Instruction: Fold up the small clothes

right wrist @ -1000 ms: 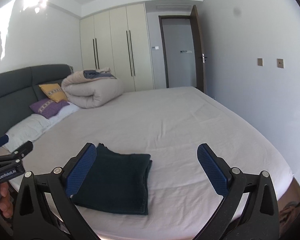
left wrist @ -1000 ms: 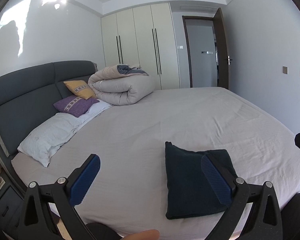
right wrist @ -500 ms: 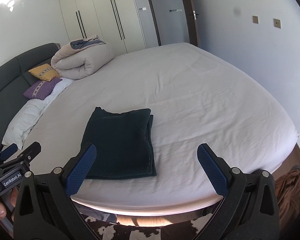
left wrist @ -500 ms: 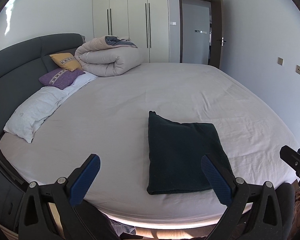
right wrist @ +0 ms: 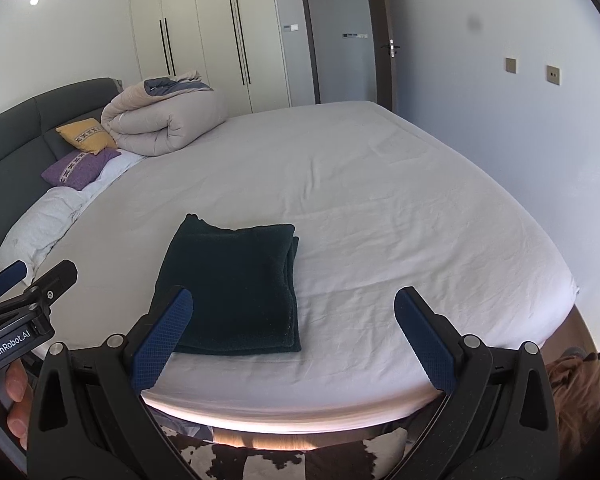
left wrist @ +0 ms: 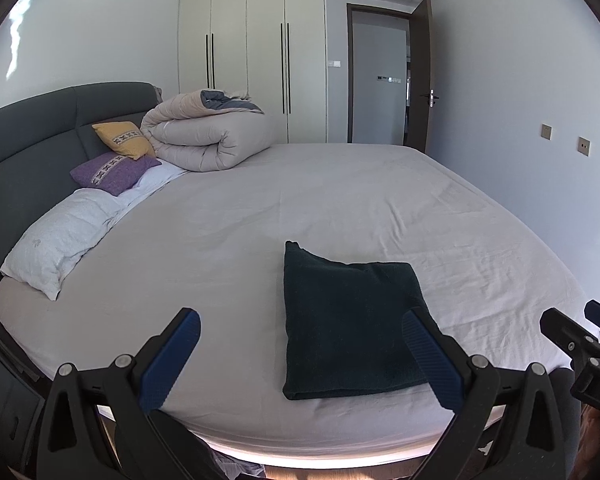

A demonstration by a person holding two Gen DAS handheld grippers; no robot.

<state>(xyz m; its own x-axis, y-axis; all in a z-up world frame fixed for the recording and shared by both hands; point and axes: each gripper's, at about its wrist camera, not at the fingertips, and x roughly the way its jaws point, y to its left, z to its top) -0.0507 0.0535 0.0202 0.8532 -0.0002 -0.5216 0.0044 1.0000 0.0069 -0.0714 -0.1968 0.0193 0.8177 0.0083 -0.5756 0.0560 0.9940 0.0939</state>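
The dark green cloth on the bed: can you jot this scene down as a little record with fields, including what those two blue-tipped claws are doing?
garment: dark green cloth, folded into a neat rectangle
location: near edge of the bed
left gripper: open, holding nothing
right gripper: open, holding nothing
contact: neither gripper touches the cloth
background: rolled duvet, pillows by the headboard

- The folded garment [left wrist: 348, 320] lies on the bed [left wrist: 340, 200], in the lower centre of the frame near the front edge.
- The pillows [left wrist: 60, 236] lie at middle left, against the headboard [left wrist: 24, 152].
- The rolled duvet [left wrist: 208, 140] lies behind them.
- The wardrobe [left wrist: 252, 60] stands at upper centre, with the door [left wrist: 380, 80] to its right.
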